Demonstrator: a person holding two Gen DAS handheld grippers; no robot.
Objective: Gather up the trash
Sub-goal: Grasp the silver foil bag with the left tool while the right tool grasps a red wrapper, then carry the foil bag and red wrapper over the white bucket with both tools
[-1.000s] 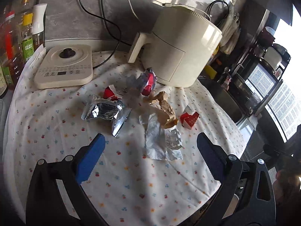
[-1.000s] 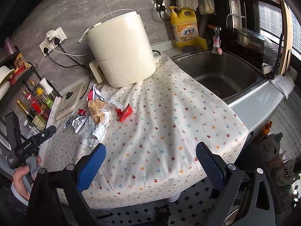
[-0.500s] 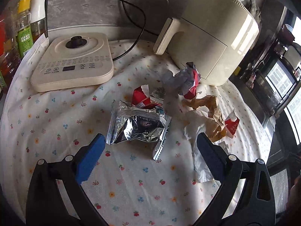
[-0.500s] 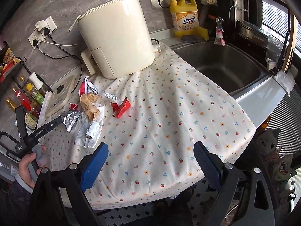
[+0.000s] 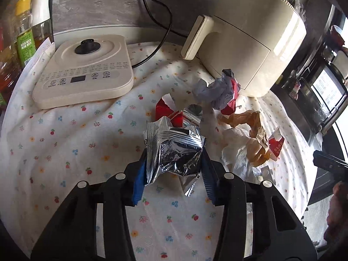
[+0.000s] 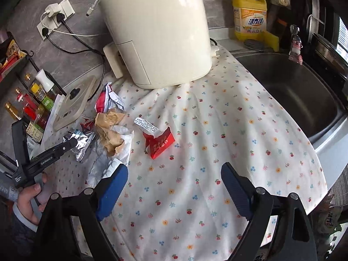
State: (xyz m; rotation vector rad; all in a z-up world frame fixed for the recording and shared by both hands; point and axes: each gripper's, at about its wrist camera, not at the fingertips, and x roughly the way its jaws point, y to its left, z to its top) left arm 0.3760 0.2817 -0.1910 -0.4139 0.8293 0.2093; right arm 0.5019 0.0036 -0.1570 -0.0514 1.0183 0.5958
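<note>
A crumpled silver foil wrapper stands between the blue pads of my left gripper. Its jaws are closing and both pads press the foil's sides. In the right wrist view that gripper's tip meets the same foil wrapper. More trash lies beyond it: a red packet, a red-and-white crumpled wrapper, brown paper and white paper. A torn red carton lies ahead of my right gripper. Its jaws are closing slightly, wide apart, with nothing between them.
A cream air fryer stands at the back of the flowered cloth. A kettle base and bottles are to the left. A steel sink and yellow detergent bottle lie to the right. The cloth hangs over the counter's front edge.
My left gripper came forward and down onto the foil wrapper and its jaws closed in on it, bunching it up. My right gripper moved closer over the cloth toward the trash.
</note>
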